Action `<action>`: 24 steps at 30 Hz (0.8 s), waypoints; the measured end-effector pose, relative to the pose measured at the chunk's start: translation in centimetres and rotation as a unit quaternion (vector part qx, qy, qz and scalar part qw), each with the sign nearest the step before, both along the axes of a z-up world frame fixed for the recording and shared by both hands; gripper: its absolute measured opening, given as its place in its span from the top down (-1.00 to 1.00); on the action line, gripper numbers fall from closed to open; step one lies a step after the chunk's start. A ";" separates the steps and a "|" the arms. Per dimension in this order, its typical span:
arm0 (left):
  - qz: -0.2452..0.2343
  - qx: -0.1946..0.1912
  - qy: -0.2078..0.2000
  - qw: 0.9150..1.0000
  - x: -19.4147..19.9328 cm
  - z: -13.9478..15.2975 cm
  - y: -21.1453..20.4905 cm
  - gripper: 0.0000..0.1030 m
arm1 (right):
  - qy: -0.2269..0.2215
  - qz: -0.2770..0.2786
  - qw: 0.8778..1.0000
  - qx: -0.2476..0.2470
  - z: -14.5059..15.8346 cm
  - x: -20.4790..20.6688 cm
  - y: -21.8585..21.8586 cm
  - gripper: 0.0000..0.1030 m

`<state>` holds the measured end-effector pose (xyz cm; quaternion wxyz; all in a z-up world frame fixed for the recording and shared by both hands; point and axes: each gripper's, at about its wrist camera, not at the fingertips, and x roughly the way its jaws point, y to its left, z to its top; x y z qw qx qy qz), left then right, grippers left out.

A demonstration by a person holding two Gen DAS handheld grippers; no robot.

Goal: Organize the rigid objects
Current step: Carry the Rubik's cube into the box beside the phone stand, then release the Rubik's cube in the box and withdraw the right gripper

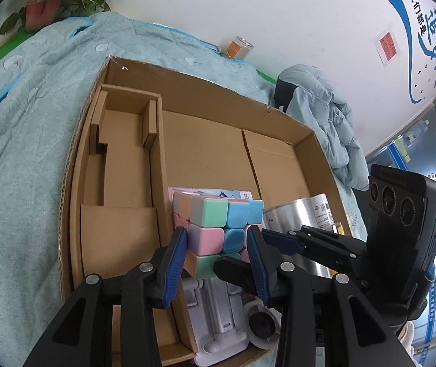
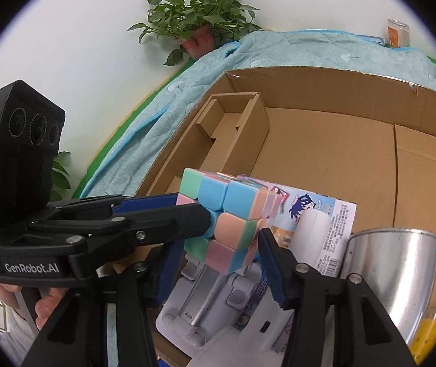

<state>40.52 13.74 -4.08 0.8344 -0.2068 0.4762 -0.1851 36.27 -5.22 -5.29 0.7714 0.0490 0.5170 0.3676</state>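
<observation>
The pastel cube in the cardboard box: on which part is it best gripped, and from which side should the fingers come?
Grip the pastel cube on two opposite flat faces, fingers centred on the middle layer, coming from the open near side, as the left gripper does. The metal can and printed box probably hinder approach from the right or behind.

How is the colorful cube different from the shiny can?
The cube has many pastel squares; the can is plain shiny silver. The cube is blocky with flat sides; the can is round. The cube is gripped between the left tongs, raised over the other things; the can is not held. Both are inside or over the cardboard box.
</observation>
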 end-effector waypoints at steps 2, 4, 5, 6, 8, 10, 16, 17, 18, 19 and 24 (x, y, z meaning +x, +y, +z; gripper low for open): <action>-0.001 -0.002 0.002 1.000 -0.3 0.0 0.0 0.29 | 0.002 0.000 1.000 -0.001 0.0 -0.2 0.0 0.01; -0.001 -0.003 0.001 1.000 -0.5 0.1 0.0 0.28 | 0.005 0.004 1.000 -0.009 0.0 -0.4 0.2 0.01; 0.001 0.000 -0.001 1.000 -0.5 0.2 0.0 0.28 | -0.001 0.007 1.000 -0.016 0.1 -0.6 0.4 0.01; 0.002 0.000 -0.001 1.000 -0.4 0.2 0.0 0.28 | -0.004 0.008 1.000 -0.018 0.1 -0.7 0.4 0.01; 0.006 -0.005 -0.001 1.000 -0.1 0.3 0.1 0.28 | -0.004 0.007 1.000 -0.017 0.1 -0.6 0.4 0.01; 0.011 -0.004 -0.005 1.000 0.1 0.5 0.3 0.22 | -0.008 0.001 1.000 -0.016 0.2 -0.4 0.1 0.01; 0.009 0.004 -0.006 1.000 0.8 0.1 0.3 0.21 | -0.042 -0.027 0.998 -0.043 1.0 -0.8 -1.1 -0.22; 0.014 0.006 -0.013 1.000 0.6 0.2 0.4 0.21 | -0.048 -0.030 0.997 -0.053 1.0 -1.2 -1.3 -0.22; 0.019 0.011 -0.022 1.000 0.4 0.5 0.5 0.21 | -0.054 -0.031 0.996 -0.060 1.1 -1.5 -1.4 -0.23; 0.024 0.022 -0.040 0.999 -0.2 1.0 0.6 0.21 | -0.064 -0.034 0.995 -0.067 1.2 -2.0 -1.5 -0.31; 0.050 0.137 -0.172 0.974 -6.3 4.2 -1.4 -0.86 | -0.144 -0.081 0.983 -0.078 2.3 -6.1 -3.1 -0.65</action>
